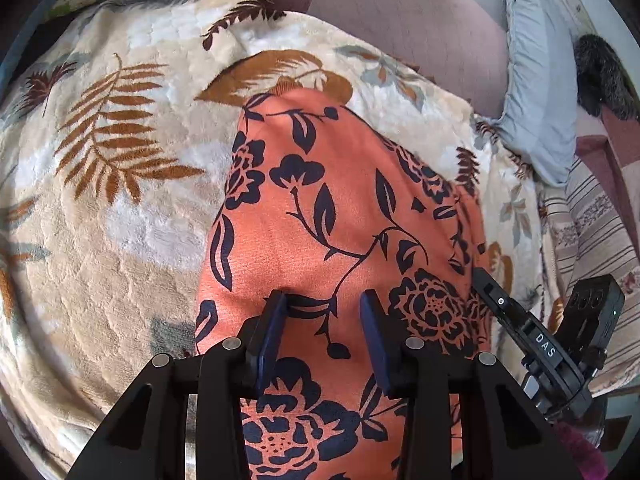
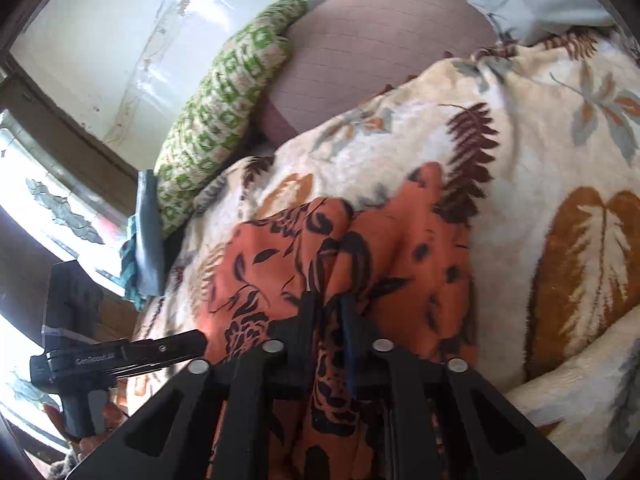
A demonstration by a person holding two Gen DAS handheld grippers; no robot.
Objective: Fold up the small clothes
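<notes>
An orange garment with a dark floral print lies on a cream leaf-patterned blanket. My left gripper is open, its fingers resting on or just above the flat cloth near its lower part. My right gripper is shut on a bunched fold of the same orange garment, which is crumpled ahead of it on the blanket. The right gripper also shows at the garment's right edge in the left wrist view.
A mauve mattress, a light blue pillow and a striped cloth lie beyond the blanket. A green patterned cushion leans by the white wall, with a window to the left.
</notes>
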